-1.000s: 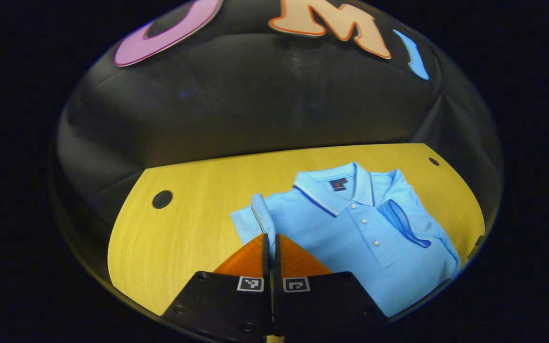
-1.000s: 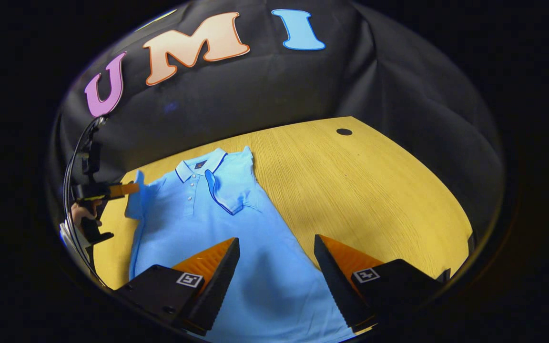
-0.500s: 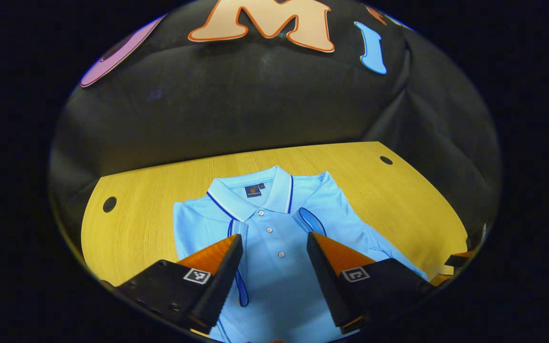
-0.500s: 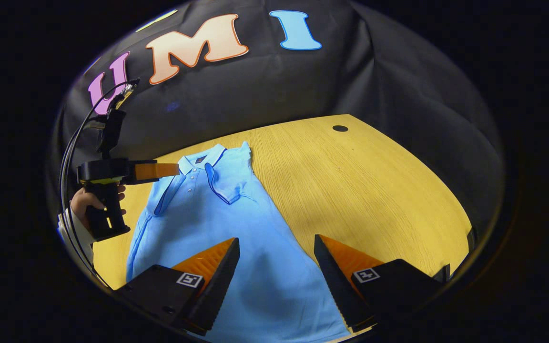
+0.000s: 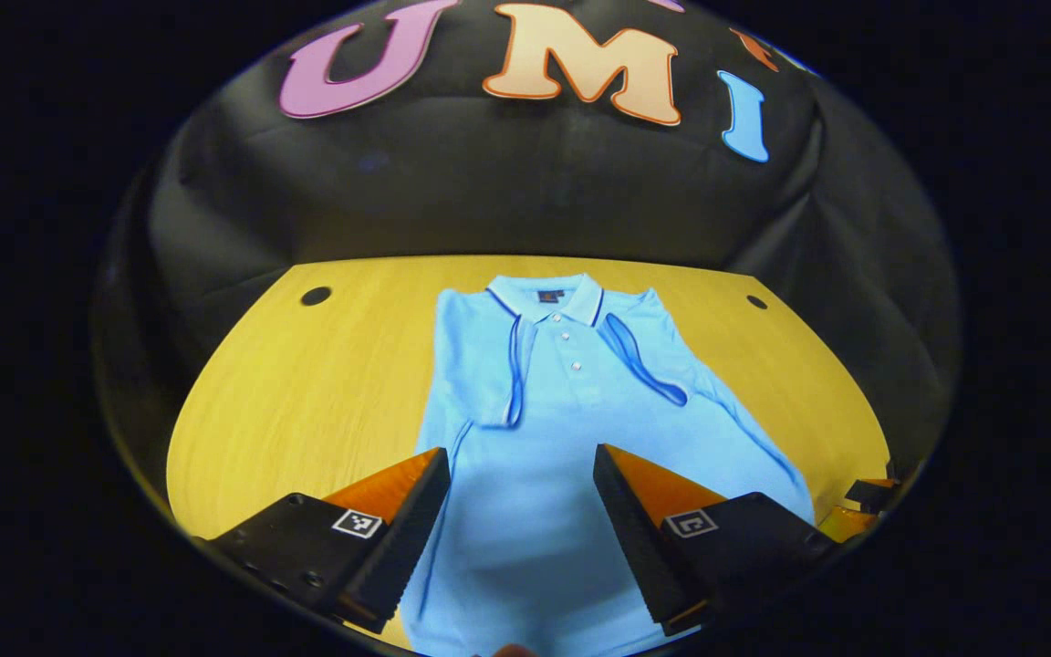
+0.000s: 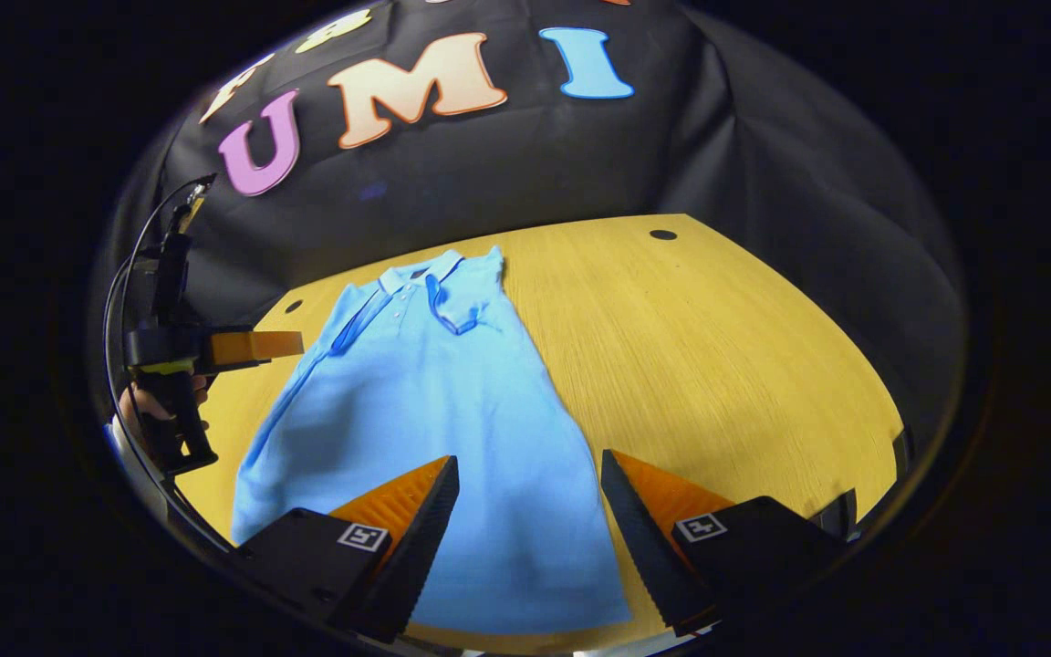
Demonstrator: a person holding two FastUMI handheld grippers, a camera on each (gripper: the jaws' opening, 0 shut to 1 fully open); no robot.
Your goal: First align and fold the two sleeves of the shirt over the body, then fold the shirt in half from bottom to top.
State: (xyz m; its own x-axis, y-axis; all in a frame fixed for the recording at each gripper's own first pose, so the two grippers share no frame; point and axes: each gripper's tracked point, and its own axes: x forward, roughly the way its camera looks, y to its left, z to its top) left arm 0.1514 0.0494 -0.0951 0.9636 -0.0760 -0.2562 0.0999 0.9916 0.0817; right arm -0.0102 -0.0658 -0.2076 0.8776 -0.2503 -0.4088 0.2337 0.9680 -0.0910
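Observation:
A light blue polo shirt lies flat on the yellow table, collar toward the wall. Both sleeves lie folded in over the chest: the left sleeve and the right sleeve, each edged with a dark blue stripe. My left gripper is open above the lower body of the shirt, holding nothing. My right gripper is open too, hovering over the shirt's hem near the table's front edge. In the right gripper view the left gripper shows at the far left, held by a hand.
The wooden table has bare room to the right of the shirt and a strip to its left. Small dark holes sit near its back corners. Black cloth wall stands behind.
My left gripper opened, let go of the left sleeve, which now lies folded on the chest, and drew back toward the hem. My right gripper also pulled back toward the hem.

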